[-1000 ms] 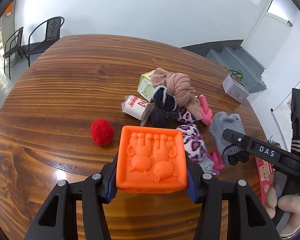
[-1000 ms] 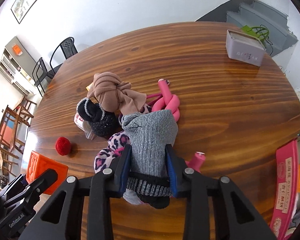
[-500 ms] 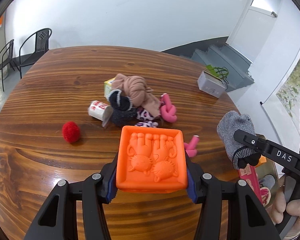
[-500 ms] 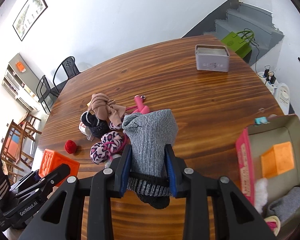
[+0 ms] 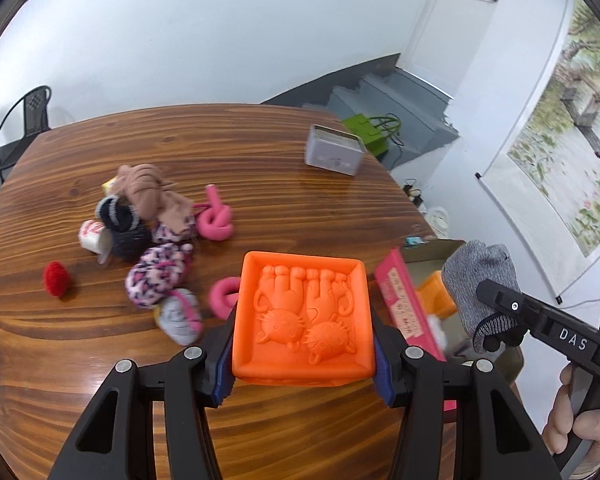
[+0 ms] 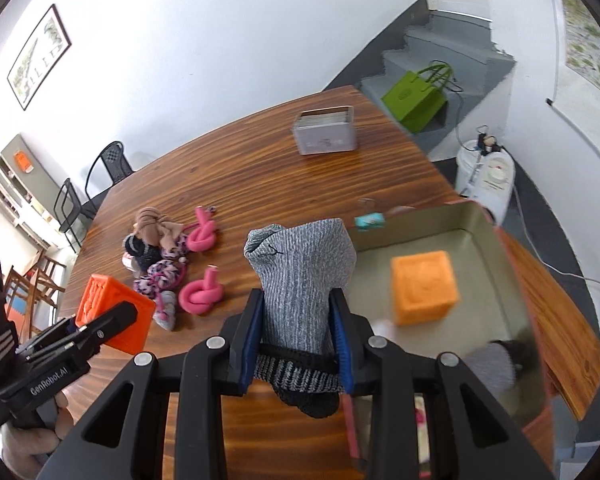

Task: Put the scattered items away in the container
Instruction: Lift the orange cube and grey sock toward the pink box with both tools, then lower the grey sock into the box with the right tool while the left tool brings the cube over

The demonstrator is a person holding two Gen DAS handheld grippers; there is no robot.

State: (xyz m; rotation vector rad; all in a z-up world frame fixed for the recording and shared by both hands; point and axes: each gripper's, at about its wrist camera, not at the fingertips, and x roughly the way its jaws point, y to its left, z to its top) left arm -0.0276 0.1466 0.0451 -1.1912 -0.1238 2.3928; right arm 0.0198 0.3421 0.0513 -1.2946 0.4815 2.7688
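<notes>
Nearest the left wrist camera, the left gripper (image 5: 303,354) holds an orange cube (image 5: 302,315) with its jaws pinching the two side walls; the upper face is a recessed panel with two cats in relief. In the right wrist view, the right gripper (image 6: 296,342) has its jaws pressed onto a grey knitted sock (image 6: 300,292) with a dark toe, which stands up between the blue pads while its toe hangs below them, above the near edge of the container (image 6: 496,248), an open box with a pink side panel just off the wooden bench (image 6: 260,184). Inside the box lie a second orange cube (image 6: 424,288), blurred, and a grey sock (image 6: 488,364) near the front wall. Farther out on the bench, a pink knotted tube (image 6: 202,292) lies beside a leopard-print sock (image 5: 158,276), a small grey and pink sock (image 5: 180,316) and a red pompom (image 5: 57,278). Beyond them sits a heap of a black fuzzy sock (image 5: 118,220), a tan knotted cloth (image 5: 148,188) and a white packet (image 5: 92,234), with another pink knotted tube (image 5: 216,222) just beside it. A grey tin (image 5: 334,150) stands well apart at the far edge.
</notes>
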